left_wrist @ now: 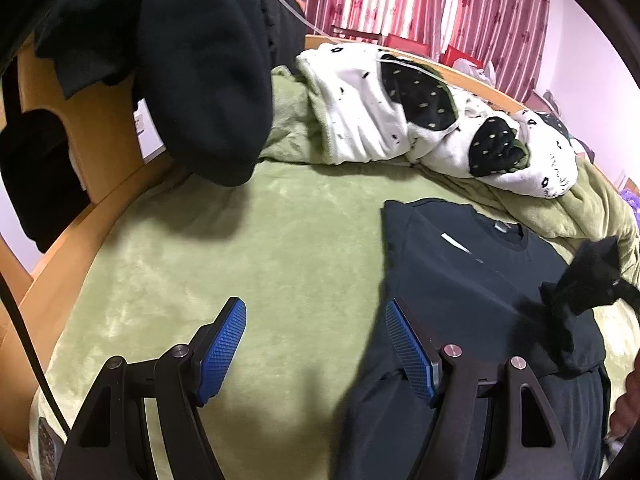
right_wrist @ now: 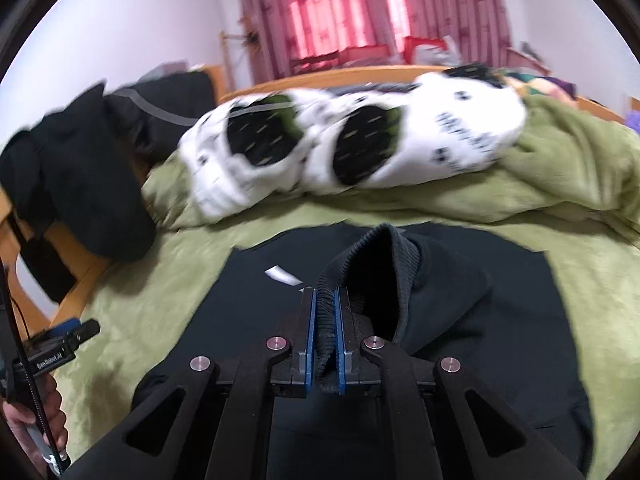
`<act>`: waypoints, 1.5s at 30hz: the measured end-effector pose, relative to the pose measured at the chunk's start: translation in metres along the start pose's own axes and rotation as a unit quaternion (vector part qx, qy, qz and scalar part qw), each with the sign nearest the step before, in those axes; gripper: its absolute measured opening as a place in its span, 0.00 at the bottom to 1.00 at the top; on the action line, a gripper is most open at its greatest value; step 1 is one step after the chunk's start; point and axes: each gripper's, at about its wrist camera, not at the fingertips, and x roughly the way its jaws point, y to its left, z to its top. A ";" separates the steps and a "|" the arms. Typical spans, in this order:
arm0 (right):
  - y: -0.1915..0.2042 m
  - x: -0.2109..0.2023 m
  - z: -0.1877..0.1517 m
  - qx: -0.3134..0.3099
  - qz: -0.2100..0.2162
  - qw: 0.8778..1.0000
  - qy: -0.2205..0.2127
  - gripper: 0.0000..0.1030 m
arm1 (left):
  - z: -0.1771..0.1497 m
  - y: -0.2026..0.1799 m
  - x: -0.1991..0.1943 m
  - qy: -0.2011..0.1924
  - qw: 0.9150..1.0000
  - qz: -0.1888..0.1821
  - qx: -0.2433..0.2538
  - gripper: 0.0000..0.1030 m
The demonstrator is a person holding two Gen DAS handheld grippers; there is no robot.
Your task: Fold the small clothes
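A dark navy garment [left_wrist: 460, 272] [right_wrist: 500, 320] lies flat on the green blanket [left_wrist: 240, 248] [right_wrist: 132, 312], with a white mark near its collar. My right gripper [right_wrist: 326, 294] is shut on the garment's ribbed cuff [right_wrist: 372, 248], and the sleeve is lifted off the cloth. In the left wrist view that lifted sleeve end [left_wrist: 592, 280] hangs at the right. My left gripper [left_wrist: 316, 308] is open above the blanket; nothing is between its blue pads [left_wrist: 222, 344], and the right pad hovers over the garment's left edge. The left tool's body [right_wrist: 60, 344] shows at the right wrist view's left edge.
A white fleece with black spotted patches [left_wrist: 380, 120] [right_wrist: 460, 140] is heaped at the back of the bed. Black clothes [left_wrist: 192, 60] [right_wrist: 80, 180] hang over the wooden bed frame [left_wrist: 92, 152] at the left. Red curtains [left_wrist: 420, 0] cover the far window.
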 end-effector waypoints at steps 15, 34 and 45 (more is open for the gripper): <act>-0.032 -0.029 -0.042 -0.009 -0.007 1.000 -0.009 0.32 | -0.020 -0.067 0.016 0.038 0.996 -0.064 0.048 0.68; -0.214 -0.056 -0.102 0.060 -0.085 0.995 0.013 0.32 | -0.043 -0.170 0.117 0.124 0.985 -0.117 0.005 0.54; -0.213 -0.059 -0.104 0.052 -0.075 0.996 0.008 0.32 | -0.052 -0.197 0.115 0.079 0.995 -0.039 0.055 0.11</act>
